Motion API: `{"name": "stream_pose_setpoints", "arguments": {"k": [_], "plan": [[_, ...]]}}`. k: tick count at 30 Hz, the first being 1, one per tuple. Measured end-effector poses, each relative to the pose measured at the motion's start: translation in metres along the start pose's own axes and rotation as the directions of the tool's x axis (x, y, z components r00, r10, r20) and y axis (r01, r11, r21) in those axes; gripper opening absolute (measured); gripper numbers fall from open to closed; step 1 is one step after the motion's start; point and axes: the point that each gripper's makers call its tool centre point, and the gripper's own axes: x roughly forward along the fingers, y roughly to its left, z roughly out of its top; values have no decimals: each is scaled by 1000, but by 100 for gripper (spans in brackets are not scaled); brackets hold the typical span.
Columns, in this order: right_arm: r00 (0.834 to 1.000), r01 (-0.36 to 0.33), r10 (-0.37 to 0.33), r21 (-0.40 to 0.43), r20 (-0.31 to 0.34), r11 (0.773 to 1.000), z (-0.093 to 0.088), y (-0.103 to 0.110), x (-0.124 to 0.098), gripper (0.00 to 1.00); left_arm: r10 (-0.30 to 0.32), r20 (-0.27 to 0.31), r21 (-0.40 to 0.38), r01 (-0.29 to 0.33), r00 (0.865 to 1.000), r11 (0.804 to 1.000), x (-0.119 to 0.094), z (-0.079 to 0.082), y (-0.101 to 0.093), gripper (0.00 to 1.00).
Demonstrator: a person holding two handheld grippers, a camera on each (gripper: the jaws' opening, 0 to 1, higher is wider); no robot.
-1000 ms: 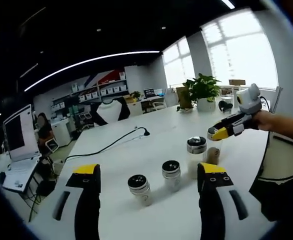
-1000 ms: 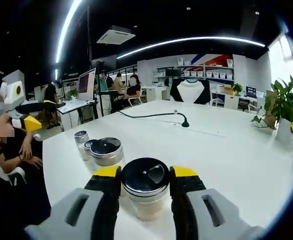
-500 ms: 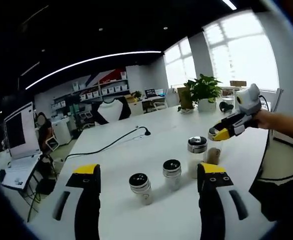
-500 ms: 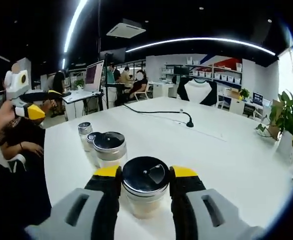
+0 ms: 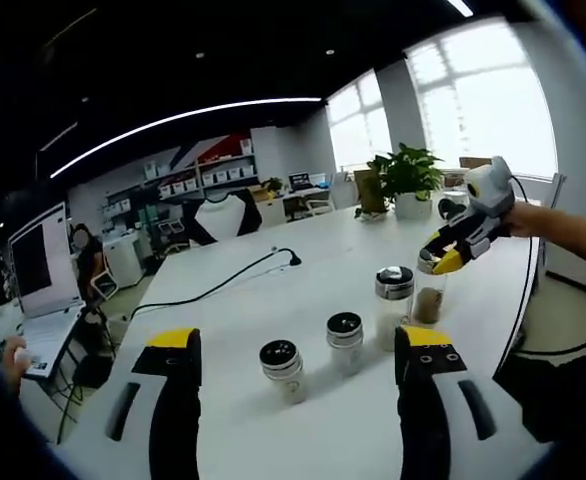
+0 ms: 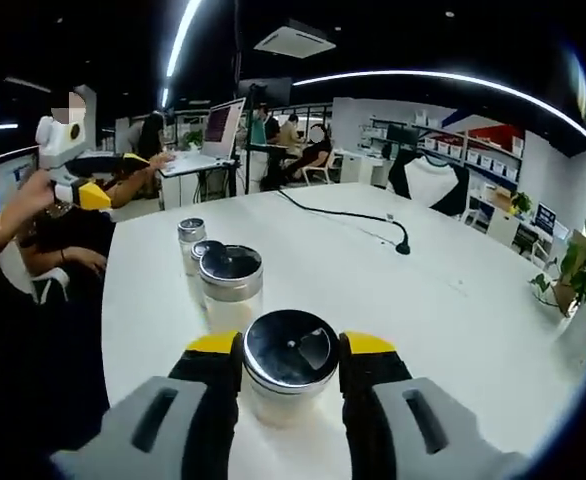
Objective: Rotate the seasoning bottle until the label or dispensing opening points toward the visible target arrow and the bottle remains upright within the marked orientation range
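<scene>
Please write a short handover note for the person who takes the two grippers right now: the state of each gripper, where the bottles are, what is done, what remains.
Right gripper: shut on the seasoning bottle, upright on the white table.
Left gripper: open, holding nothing, above the table.
Three other bottles stand in a row beside the held one.
Done: the bottle is gripped.
Left: turn it toward the target arrow; I cannot find the arrow or the range mark in either view. Keep it upright, then release.

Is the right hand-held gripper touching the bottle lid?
Touching. In the right gripper view, both yellow tips of the right hand-held gripper press against the lid, with no gap showing.
</scene>
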Motion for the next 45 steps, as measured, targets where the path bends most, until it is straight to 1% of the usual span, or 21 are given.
{"name": "stream_pose_setpoints", "arguments": {"k": [4,5,7,8,9,11,12,14,15,18,21,24,28,30,31,32,33,37,41,43,45], "plan": [[999,41,-41,-7,-22,999,-6,-1,0,39,-2,-4,-1,1,1000,1000,1,-1,-1,84],[997,67,-67,-16,-39,998,-10,-3,0,40,-3,-4,-1,3,1000,1000,1,-2,-1,84],[996,87,-87,-24,-24,996,-10,0,1,43,-5,-1,-4,5,1000,1000,1,-2,-1,84],[994,108,-108,-6,6,994,-9,-3,0,43,-2,8,-8,2,1000,1000,2,-3,0,84],[992,122,-124,43,39,992,-6,-2,-1,44,-2,12,-11,2,1000,1000,2,-3,0,84],[992,119,-121,61,46,991,-7,1,-2,46,-9,11,-20,9,1000,1000,3,-4,0,84],[989,136,-139,70,42,988,-9,-1,-3,48,-12,12,-23,12,1000,1000,3,-5,-1,84],[988,145,-147,73,34,987,-11,1,-6,54,-16,11,-29,17,1000,999,3,-6,-1,84],[982,173,-180,105,60,979,-8,-2,-11,57,-18,8,-27,18,1000,999,3,-7,-1,84],[969,199,-218,160,115,967,3,4,-23,65,-17,6,-28,17,1000,999,1,-9,0,84],[961,211,-237,177,141,961,7,11,-31,68,-22,3,-33,22,1000,999,-2,-12,-1,86],[956,216,-247,193,157,957,8,21,-35,72,-39,24,-29,40,999,999,-5,-14,-4,90],[954,218,-255,216,159,952,6,34,-37,77,-48,26,-10,48,999,999,-8,-18,-4,98],[938,268,-308,228,159,936,4,34,-42,79,-16,48,10,16,999,1000,-11,-17,0,100],[933,281,-319,218,166,935,5,37,-43,81,0,66,14,-1,998,1000,-12,-15,2,100],[931,285,-323,217,169,934,3,36,-45,81,3,81,10,-4,997,1000,-14,-15,3,100],[924,300,-342,230,172,926,3,37,-47,83,4,84,1,-4,996,1000,-15,-16,4,100],[917,286,-348,289,195,914,1,50,-51,93,-19,73,-32,21,997,999,-17,-27,3,100],[921,256,-332,330,202,909,-3,62,-51,93,-24,54,-28,26,998,999,-20,-35,1,100],[922,253,-332,338,200,906,-5,67,-52,94,-14,77,-9,15,997,1000,-24,-33,2,100],[921,261,-337,332,195,906,-8,69,-52,97,-16,81,-13,17,997,1000,-26,-33,1,100]]}}
